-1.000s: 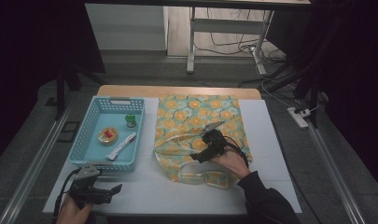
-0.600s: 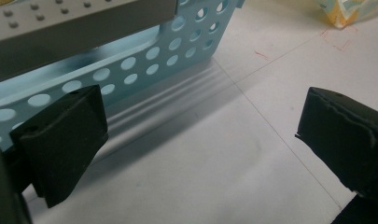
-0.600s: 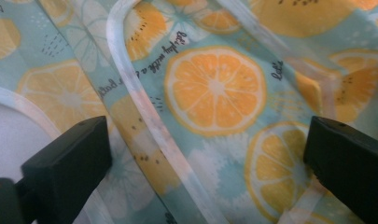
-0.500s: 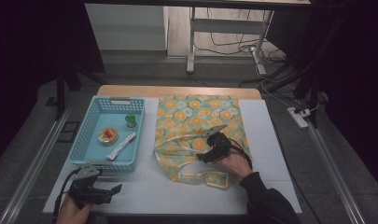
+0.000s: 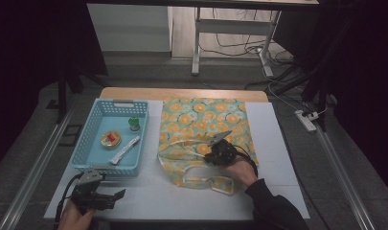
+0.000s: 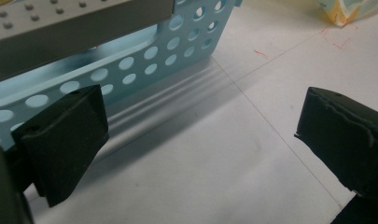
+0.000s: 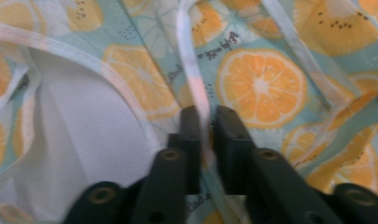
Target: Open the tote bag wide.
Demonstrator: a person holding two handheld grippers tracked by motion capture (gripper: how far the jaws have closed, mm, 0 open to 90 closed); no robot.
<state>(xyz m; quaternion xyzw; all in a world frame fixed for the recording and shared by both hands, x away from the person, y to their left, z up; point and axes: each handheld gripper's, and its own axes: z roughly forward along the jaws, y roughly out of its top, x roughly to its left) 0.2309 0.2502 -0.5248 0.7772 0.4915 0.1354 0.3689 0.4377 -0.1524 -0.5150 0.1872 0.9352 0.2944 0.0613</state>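
On the white table (image 5: pixel 278 143) lies the orange-print cloth bag (image 5: pixel 201 120), flat at the middle, its white strap (image 7: pixel 189 56) looping over the near end. Just left stands the blue basket (image 5: pixel 93 124) with a green-capped bottle (image 5: pixel 133 124), a round dish (image 5: pixel 110 139) and a white tube (image 5: pixel 125 149). The right gripper (image 5: pixel 211 152) has just been closing and pinches the strap. The left gripper (image 5: pixel 116 195) rests spread by the basket's near wall, nothing between its jaws.

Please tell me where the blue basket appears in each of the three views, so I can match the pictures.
High view: blue basket left of centre, beside the orange-print bag.
Left gripper view: its perforated wall fills the upper left.
Right gripper view: not in it.
Shared landmark: the orange-print bag, a corner at the left gripper view's top right.
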